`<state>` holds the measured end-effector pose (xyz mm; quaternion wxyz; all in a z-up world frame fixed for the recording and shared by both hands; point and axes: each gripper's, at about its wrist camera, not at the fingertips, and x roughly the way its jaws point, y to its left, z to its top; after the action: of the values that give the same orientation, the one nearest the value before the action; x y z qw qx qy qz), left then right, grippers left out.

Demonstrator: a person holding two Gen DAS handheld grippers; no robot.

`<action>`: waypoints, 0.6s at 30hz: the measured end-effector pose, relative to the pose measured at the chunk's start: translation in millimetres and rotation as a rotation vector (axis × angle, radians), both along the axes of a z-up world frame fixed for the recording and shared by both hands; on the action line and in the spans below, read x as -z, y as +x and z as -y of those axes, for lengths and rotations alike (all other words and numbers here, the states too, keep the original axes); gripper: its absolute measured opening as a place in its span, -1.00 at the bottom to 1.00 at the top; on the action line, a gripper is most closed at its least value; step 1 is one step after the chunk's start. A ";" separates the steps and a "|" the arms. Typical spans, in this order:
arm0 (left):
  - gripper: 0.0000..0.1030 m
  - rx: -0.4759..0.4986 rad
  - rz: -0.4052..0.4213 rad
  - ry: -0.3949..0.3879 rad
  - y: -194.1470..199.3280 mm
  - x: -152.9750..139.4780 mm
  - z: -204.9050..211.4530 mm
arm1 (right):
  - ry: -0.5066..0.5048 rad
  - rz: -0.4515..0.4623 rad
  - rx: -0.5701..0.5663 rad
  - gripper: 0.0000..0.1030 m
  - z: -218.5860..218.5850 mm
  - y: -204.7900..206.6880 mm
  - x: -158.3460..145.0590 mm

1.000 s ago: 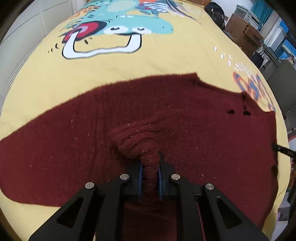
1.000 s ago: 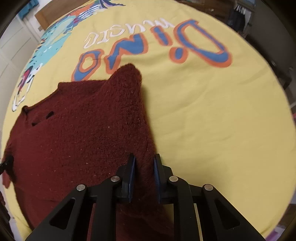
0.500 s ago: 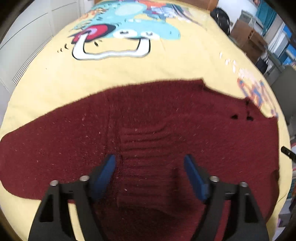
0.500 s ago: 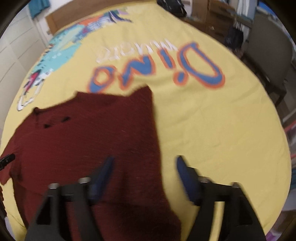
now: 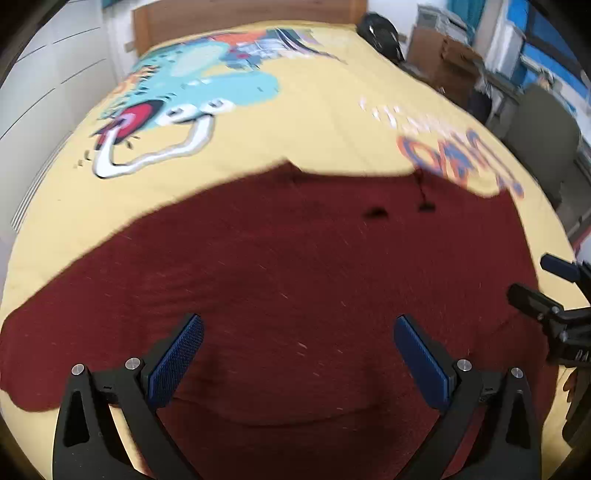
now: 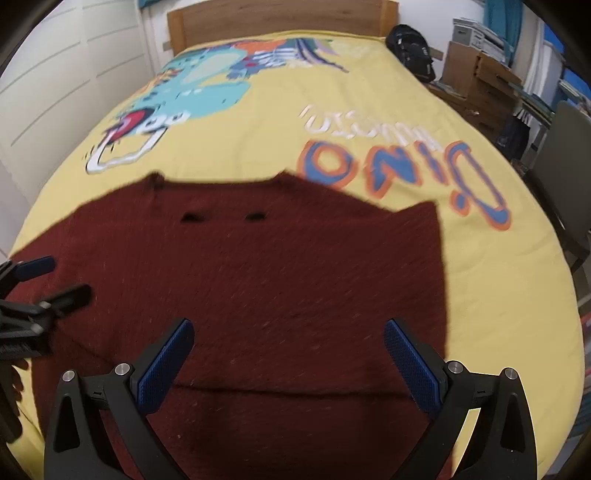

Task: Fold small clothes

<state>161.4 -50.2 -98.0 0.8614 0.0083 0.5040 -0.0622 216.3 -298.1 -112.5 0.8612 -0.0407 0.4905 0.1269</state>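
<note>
A dark red knit sweater (image 5: 280, 266) lies flat on the yellow bedspread (image 5: 306, 129), its near hem folded up over the body with the fold edge close to me. It also shows in the right wrist view (image 6: 280, 280). My left gripper (image 5: 295, 354) is open and empty, raised above the sweater's near part. My right gripper (image 6: 288, 354) is open and empty above the sweater's right half. Each gripper shows at the edge of the other's view: the right gripper (image 5: 546, 291) and the left gripper (image 6: 40, 284).
The bedspread carries a dinosaur print (image 6: 192, 99) and blue-orange lettering (image 6: 402, 170). A wooden headboard (image 6: 280, 14) stands at the far end. A black bag (image 6: 410, 48), cardboard boxes (image 6: 476, 77) and a chair (image 6: 569, 162) stand to the right of the bed.
Both grippers opened and let go of the sweater's folded part, then lifted and pulled back. The sweater now lies flat with its near edge folded over.
</note>
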 end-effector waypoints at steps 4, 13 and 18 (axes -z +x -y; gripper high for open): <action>0.97 0.017 -0.039 0.032 -1.8 26.2 12.1 | -0.051 -0.034 0.000 0.98 -3.0 1.3 27.2; 0.99 -0.014 -0.080 0.063 -6.1 54.6 -22.4 | -0.039 -0.064 0.088 0.98 56.2 7.1 51.3; 0.99 -0.020 -0.084 0.053 -5.0 58.1 -26.8 | -0.040 -0.073 0.102 0.99 67.5 2.6 55.4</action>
<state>156.4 -23.4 -156.1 0.8396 0.0237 0.5412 -0.0406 218.9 -365.7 -167.9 0.8472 -0.0282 0.5253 0.0743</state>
